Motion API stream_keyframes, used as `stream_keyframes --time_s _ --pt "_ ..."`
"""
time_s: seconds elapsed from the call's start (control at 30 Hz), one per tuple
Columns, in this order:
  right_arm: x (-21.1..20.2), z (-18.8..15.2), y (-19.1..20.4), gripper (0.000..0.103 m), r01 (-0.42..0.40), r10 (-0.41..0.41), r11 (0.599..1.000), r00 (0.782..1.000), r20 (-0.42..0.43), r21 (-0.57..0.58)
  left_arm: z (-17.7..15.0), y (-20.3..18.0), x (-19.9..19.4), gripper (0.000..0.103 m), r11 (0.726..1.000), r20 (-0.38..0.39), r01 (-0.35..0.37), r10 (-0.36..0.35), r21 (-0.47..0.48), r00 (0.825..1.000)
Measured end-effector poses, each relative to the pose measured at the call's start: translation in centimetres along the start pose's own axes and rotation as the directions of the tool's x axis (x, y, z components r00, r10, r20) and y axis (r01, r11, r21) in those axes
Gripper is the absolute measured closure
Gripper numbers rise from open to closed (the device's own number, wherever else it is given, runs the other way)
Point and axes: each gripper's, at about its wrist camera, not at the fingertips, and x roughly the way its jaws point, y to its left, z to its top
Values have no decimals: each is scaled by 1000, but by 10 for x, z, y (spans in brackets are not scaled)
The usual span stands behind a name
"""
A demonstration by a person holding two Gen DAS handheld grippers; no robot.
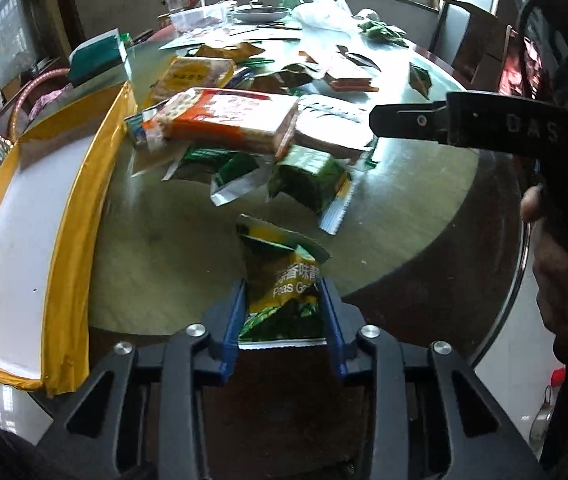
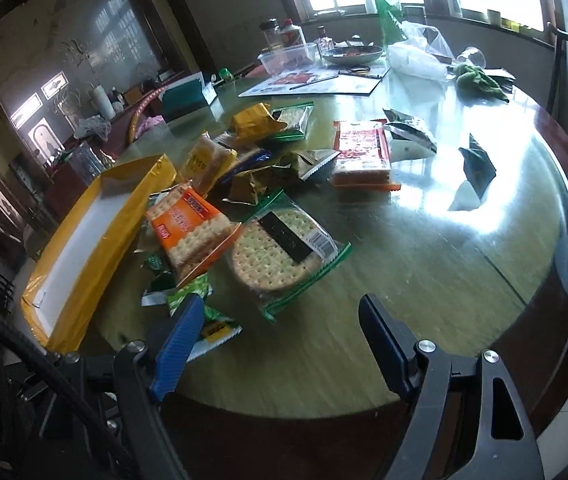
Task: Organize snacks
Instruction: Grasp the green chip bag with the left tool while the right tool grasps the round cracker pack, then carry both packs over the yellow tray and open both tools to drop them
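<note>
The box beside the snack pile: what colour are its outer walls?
Yellow walls, white inside; clearest in the left wrist view.

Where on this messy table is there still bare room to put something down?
The yellow-edged box is bare white inside. The glass tabletop is free right of the round cracker pack, before the open right gripper. Packets crowd the middle.

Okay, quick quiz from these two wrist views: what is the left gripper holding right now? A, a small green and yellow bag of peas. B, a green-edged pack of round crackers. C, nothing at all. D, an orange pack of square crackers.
A: in the left wrist view the left gripper has its blue fingers pressed on both sides of the green and yellow peas bag, lifted clear of the table.
</note>
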Motion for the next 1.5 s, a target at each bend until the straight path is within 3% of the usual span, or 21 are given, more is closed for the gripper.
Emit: stream_keyframes --time_s 0.37,0.6,0.7,0.87,0.93,1.17,1.23,1.37,1.43,1.5 --pt "66 46 22 23 38 -50 993 994 -100 -113 11 55 -14 69 974 117 68 -43 -218 992" --pt "77 28 38 21 19 -48 985 985 -166 -170 21 86 -23 69 934 138 135 -94 -330 986" --pt "75 17 52 21 69 -114 965 979 -167 -252 26 91 -27 69 928 159 157 -109 -338 981" --pt "72 7 59 22 163 -198 955 973 -122 -249 30 96 -32 69 921 184 174 -114 -349 976" --pt "70 4 60 27 176 -208 955 971 -115 -241 30 97 -34 69 922 189 169 -108 -348 976" --pt "50 4 60 28 172 -184 977 979 -86 -129 27 113 -46 69 907 228 173 -89 -384 970" --pt "40 9 59 28 161 -164 985 985 -46 -68 26 119 -50 69 903 241 168 -75 -396 968" --pt "22 18 74 28 259 -256 965 963 82 -35 23 135 -55 69 898 240 117 -13 -424 971" --pt "14 21 79 28 238 -233 971 965 117 -31 20 146 -59 69 889 247 104 10 -447 969" --pt "9 24 84 28 269 -265 963 954 139 -9 16 157 -63 69 880 249 79 46 -469 967"
